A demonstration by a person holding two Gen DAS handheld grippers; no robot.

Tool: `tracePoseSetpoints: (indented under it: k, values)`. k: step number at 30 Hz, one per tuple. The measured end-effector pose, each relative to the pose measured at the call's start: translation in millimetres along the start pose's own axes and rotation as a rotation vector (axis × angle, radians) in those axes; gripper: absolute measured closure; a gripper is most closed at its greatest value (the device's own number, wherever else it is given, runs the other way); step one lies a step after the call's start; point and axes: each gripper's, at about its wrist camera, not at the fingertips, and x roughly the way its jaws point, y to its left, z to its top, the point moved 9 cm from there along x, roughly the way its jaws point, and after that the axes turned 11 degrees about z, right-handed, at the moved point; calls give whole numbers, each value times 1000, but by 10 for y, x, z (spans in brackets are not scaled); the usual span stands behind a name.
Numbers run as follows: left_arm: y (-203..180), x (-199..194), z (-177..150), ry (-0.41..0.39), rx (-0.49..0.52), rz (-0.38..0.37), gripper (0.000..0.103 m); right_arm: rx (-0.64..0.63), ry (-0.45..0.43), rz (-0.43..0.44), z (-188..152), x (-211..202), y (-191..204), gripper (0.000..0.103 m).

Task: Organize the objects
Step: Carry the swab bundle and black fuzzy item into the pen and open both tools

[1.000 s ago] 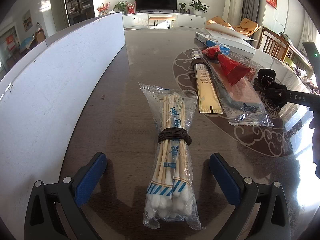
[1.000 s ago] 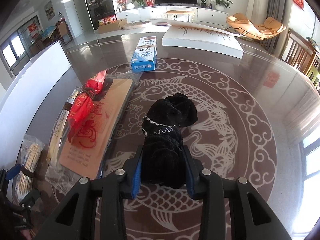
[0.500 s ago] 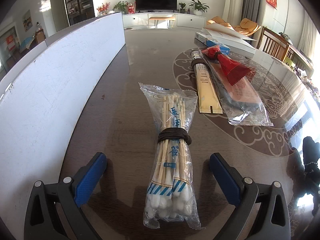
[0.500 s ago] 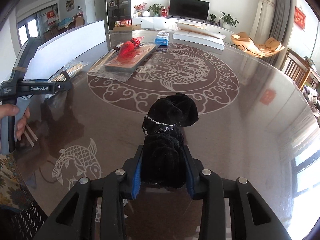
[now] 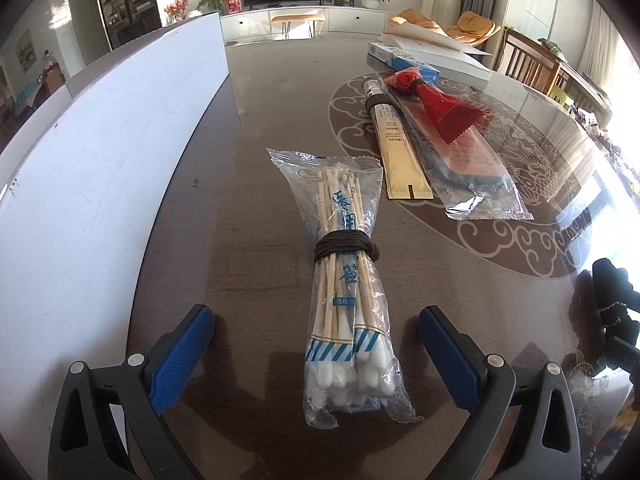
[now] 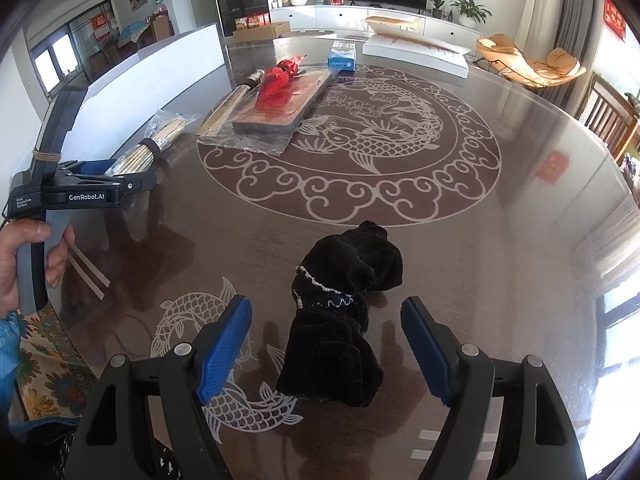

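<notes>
Cotton swabs point(image 5: 352, 300), sealed in a clear bag and bound at the middle with a dark band, are lying lengthwise at the centre of the left wrist view on the dark table point(image 5: 248, 208). The left gripper point(image 5: 316, 354) is hanging over the bag's lower end with its blue pads point(image 5: 182, 354) well apart on either side, touching nothing, and its jaws are closing slightly. Toward the upper right of that view a tan sleeve point(image 5: 398, 152) is lying just beside a plastic-wrapped package with a red bundle point(image 5: 448, 114) on top.

In the right wrist view, a black sock bundle point(image 6: 344, 316) is resting on the table at lower centre, between the blue pads of the right gripper point(image 6: 326, 350). Those jaws are opening, and neither pad is pressing on the fabric. At the left edge of this view a hand point(image 6: 24, 256) is gripping the handle of the other gripper, which is pointing at the swabs beside the white board point(image 6: 160, 76).
</notes>
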Motion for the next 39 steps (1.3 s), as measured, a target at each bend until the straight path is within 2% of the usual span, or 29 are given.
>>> tracePoseSetpoints:
  k: [1, 2, 3, 7, 10, 13, 16, 19, 22, 24, 27, 30, 31, 32, 34, 36, 37, 38, 39]
  values:
    - [36, -38, 17, -27, -7, 15, 38, -5, 10, -4, 6, 48, 8, 33]
    - [47, -77, 20, -46, 0, 10, 54, -5, 20, -18, 2, 79, 5, 59]
    - [50, -101, 10, -48, 3, -4, 73, 1, 20, -14, 0, 86, 20, 69]
    - [157, -236, -95, -71, -63, -41, 73, -1, -29, -16, 14, -51, 101, 69]
    - [204, -504, -180, -108, -137, -98, 73, -6, -71, 7, 115, -211, 197, 69]
    - [313, -859, -185, -150, -218, -162, 73, -20, -123, 62, 380, -364, 415, 69]
    - [591, -1249, -63, -218, -272, -173, 73, -69, -178, 143, 759, -464, 852, 69]
    - [1053, -1519, 62, -266, -297, -108, 73, -151, -227, 242, 1173, -518, 1500, 69]
    - [1680, -1575, 131, -274, -337, 9, 73, -221, -250, 364, 1535, -496, 2226, 69]
    - [2089, -1513, 113, -253, -372, 87, 73, -273, -244, 424, 1725, -401, 2714, 69]
    - [2641, -1345, 19, -202, -418, 173, 73, -344, -209, 462, 1928, -128, 3334, 69]
    - [2928, -1081, -33, -138, -413, 210, 72, -352, -132, 476, 2047, 284, 3730, 67]
    - [2987, -991, -50, -120, -411, 223, 70, -344, -101, 470, 2059, 431, 3802, 59]
    - [3036, -902, -77, -97, -410, 237, 67, -333, -70, 463, 2053, 556, 3838, 43]
    - [3070, -769, -135, -57, -412, 261, 36, -309, -62, 453, 2044, 665, 3823, 30]
    - [3046, -815, -149, -88, -413, 278, 30, -285, -108, 476, 2010, 582, 3715, 29]
    - [3004, -868, -149, -113, -413, 280, 30, -279, -142, 480, 1987, 513, 3623, 24]
    - [2945, -930, -149, -136, -414, 275, 30, -278, -182, 464, 1972, 434, 3483, 17]
    - [2843, -993, -126, -158, -414, 260, 30, -280, -226, 433, 1952, 367, 3344, 14]
